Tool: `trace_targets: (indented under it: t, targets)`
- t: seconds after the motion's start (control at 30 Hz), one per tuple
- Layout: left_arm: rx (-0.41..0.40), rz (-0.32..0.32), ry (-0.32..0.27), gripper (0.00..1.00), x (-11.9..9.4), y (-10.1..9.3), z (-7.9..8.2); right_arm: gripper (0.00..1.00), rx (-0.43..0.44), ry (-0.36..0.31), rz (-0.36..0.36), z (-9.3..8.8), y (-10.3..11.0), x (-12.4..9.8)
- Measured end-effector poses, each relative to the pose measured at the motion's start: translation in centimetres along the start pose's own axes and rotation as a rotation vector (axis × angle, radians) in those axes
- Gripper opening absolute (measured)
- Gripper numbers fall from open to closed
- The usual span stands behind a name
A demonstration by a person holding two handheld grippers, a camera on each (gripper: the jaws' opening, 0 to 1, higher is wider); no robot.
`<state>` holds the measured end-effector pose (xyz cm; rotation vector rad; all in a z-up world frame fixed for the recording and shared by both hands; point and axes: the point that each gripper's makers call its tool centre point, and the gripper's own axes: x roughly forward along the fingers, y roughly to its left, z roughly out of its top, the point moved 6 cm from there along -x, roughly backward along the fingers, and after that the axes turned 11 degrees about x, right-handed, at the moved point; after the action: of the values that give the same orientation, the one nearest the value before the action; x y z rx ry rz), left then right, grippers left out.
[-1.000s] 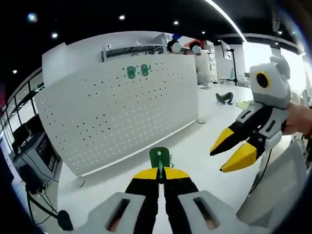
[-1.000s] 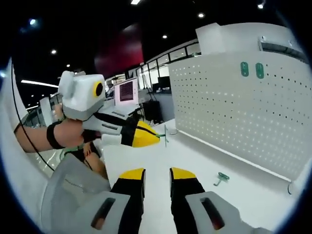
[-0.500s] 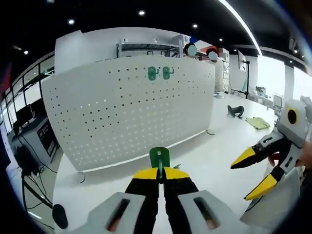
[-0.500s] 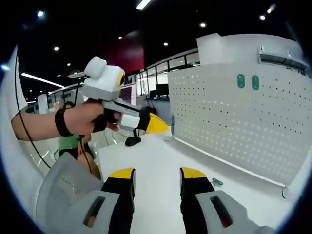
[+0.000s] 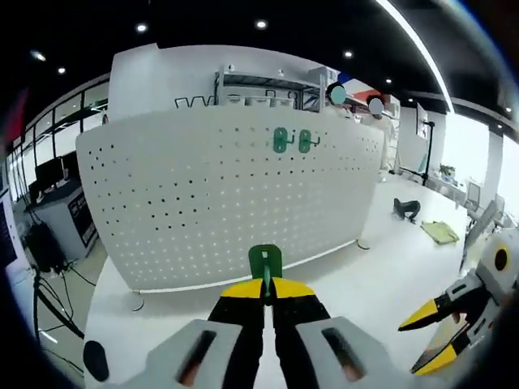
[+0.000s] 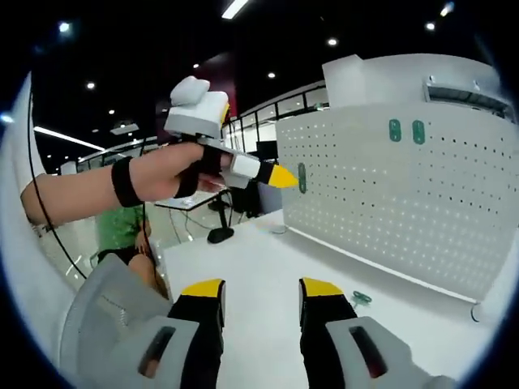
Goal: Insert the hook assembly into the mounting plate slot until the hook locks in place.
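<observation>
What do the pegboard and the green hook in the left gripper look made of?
Pegboard: seems painted sheet metal, matte white, thin and evenly punched with holes; could be plastic. Green hook held in the left gripper: looks like glossy moulded plastic, uniform green with rounded edges, though coated metal is possible.

A big open-plan lab or test hall: black ceiling with recessed spotlights [image 5: 261, 24] and a light strip, glass-walled rooms behind, desks with monitors [image 6: 270, 149], a white worktop [image 5: 357, 284] carrying a curved pegboard [image 5: 203, 194], and people [image 5: 357, 101] standing further back.
</observation>
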<state>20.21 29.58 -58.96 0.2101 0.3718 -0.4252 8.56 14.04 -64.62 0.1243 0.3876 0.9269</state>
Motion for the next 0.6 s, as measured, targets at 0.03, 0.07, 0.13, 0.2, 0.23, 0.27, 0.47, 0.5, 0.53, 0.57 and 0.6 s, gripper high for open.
trace_targets:
  t: [0.03,0.07,0.13,0.2,0.23,0.27,0.47,0.5,0.53,0.57,0.6]
  targets:
    - [-0.001,-0.001,-0.004,0.02,0.1,0.1,0.2,0.36,0.0,0.001,-0.001,0.0,0.0,-0.1]
    - [-0.008,-0.004,-0.008,0.02,0.4,0.2,0.5,0.36,0.005,0.005,-0.002,-0.1,-0.1,-0.1]
    - [-0.012,-0.002,-0.012,0.02,0.6,0.3,1.0,0.37,0.011,0.008,-0.007,-0.3,-0.2,-0.3]
    - [-0.011,0.002,-0.016,0.02,0.8,0.4,1.5,0.37,0.009,0.013,-0.012,-0.4,-0.2,-0.6]
    - [-0.012,0.008,-0.018,0.02,0.9,0.6,1.7,0.37,0.012,0.015,-0.015,-0.5,-0.2,-0.7]
    - [-0.014,0.013,-0.021,0.02,1.0,0.7,1.9,0.37,0.014,0.017,-0.015,-0.6,-0.2,-0.8]
    - [-0.029,0.03,-0.022,0.02,1.6,1.2,2.7,0.36,0.009,0.027,-0.023,-0.8,-0.2,-1.3]
    - [-0.032,0.032,-0.022,0.02,1.7,1.3,2.7,0.36,0.006,0.026,-0.027,-0.8,-0.2,-1.5]
    - [-0.031,0.036,-0.02,0.02,1.8,1.4,2.8,0.36,0.006,0.023,-0.03,-0.8,-0.2,-1.6]
    - [-0.031,0.04,-0.019,0.02,1.9,1.4,2.9,0.36,0.007,0.019,-0.031,-0.8,-0.2,-1.7]
    - [-0.025,0.045,-0.02,0.02,2.0,1.5,2.9,0.36,0.008,0.017,-0.031,-0.9,-0.3,-1.8]
